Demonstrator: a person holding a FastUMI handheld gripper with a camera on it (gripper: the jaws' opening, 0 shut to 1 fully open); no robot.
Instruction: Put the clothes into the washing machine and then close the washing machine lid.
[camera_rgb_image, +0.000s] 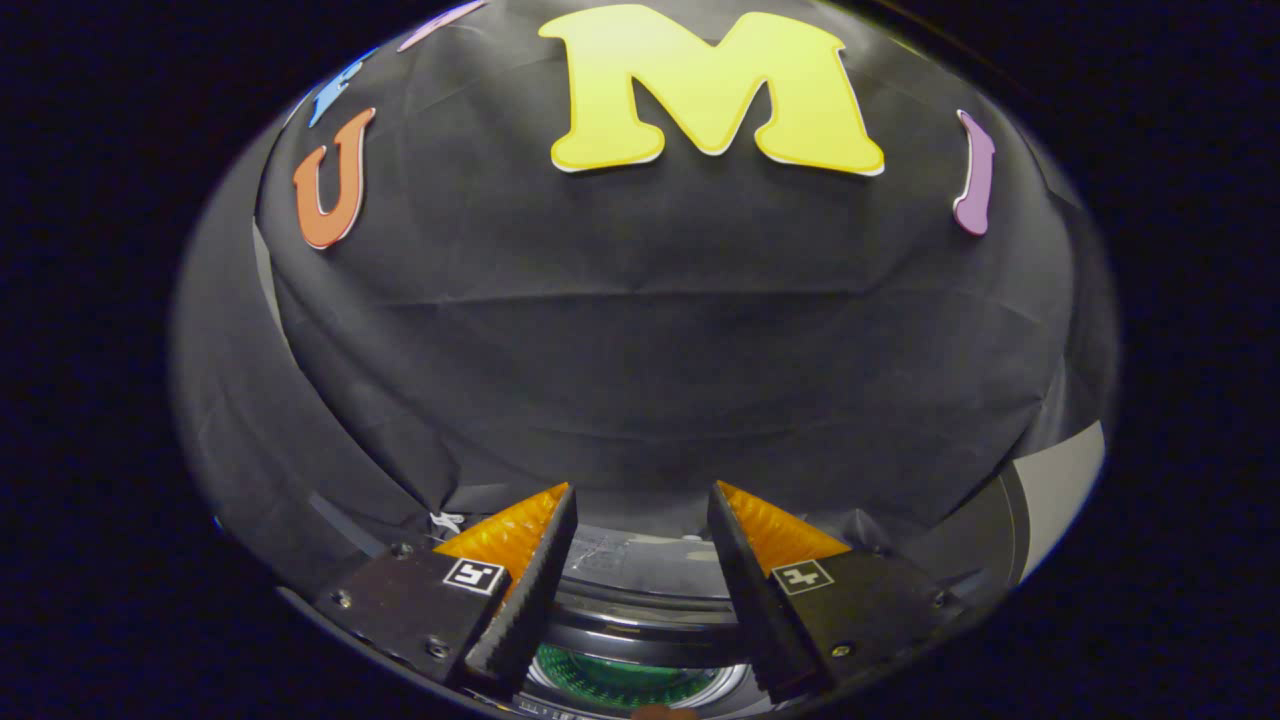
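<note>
My gripper (640, 560) is the closest thing here, its two fingers (520, 600) spread well apart with nothing between them, so I am carrying no clothing at this moment. I hold it level and high, aimed mostly at the black cloth wall (640, 330) of the booth, which suggests I am either on the way to fetch something or lining up over the machine. Just below and between the fingers sits the washing machine (640, 625), seen from above: a dark curved rim with a pale, shiny surface beyond it, and lower down a round opening where something green (625, 680) shows inside the drum. I cannot tell whether that green is a garment already dropped in or part of the tub itself. A small brownish edge (660, 711) pokes in below the opening; too little of it shows to say what it is. I see no lid lying across the opening, so I judge it is open and the closing step not yet done. To the right, beyond the right finger, a pale grey panel (1060, 480) stands beside the cloth. Nothing blocks the way down to the drum, though the fingers themselves hide part of the rim on either side.
</note>
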